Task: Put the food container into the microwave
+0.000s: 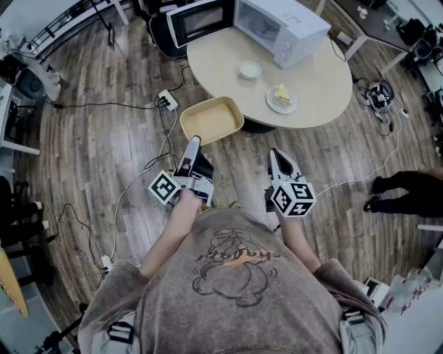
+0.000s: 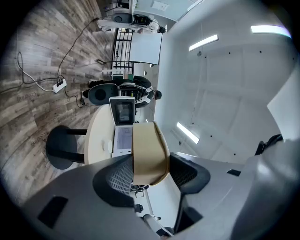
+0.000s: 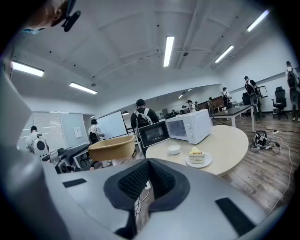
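A tan, shallow food container hangs in the air before the round table's near edge. My left gripper is shut on its near rim. In the left gripper view the container stands on edge between the two pads, which press on its wall. The white microwave stands at the table's far side with its dark door swung open to the left. My right gripper is held low to the right of the container, shut with nothing in it. The right gripper view shows the container left of the microwave.
On the round beige table sit a small white bowl and a plate with a slice of cake. A power strip and cables lie on the wooden floor at the left. A person's legs are at the right.
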A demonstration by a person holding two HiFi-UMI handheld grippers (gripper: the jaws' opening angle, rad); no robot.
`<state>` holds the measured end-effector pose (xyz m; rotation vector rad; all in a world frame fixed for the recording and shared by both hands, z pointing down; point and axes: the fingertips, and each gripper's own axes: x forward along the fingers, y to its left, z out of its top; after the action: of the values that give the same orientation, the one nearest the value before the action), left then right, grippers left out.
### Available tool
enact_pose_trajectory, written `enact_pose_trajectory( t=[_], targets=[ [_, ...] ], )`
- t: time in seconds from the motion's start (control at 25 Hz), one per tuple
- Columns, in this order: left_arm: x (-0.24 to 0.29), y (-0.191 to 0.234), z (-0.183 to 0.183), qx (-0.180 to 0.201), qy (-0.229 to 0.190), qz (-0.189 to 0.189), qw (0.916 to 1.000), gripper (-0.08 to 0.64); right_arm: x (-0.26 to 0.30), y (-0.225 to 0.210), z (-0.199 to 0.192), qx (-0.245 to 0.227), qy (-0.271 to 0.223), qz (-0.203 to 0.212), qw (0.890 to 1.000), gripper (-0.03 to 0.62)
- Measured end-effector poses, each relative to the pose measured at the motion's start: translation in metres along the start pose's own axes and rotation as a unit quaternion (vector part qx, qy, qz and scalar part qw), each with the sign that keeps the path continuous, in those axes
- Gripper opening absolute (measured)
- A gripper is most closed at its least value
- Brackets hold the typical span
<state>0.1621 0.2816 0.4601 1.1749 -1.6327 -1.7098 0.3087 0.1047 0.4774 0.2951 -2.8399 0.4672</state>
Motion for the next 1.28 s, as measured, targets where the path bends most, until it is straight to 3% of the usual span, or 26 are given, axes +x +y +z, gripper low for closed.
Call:
enact_pose_trajectory(
  t=[0.72, 1.28],
  targets=[
    [-0.006, 0.012, 0.028, -0.006, 0.003, 0.014, 0.9999, 0.245, 0.018, 0.018, -0.008, 0.015, 0.005, -0.006, 1.000, -0.005],
    [0.008, 0.020, 0.064, -0.016, 0.039, -0.001, 0.9991, 0.245, 0.045, 0.049, -0.016, 0.012, 0.006, -0.031, 0.999, -0.005]
  ],
)
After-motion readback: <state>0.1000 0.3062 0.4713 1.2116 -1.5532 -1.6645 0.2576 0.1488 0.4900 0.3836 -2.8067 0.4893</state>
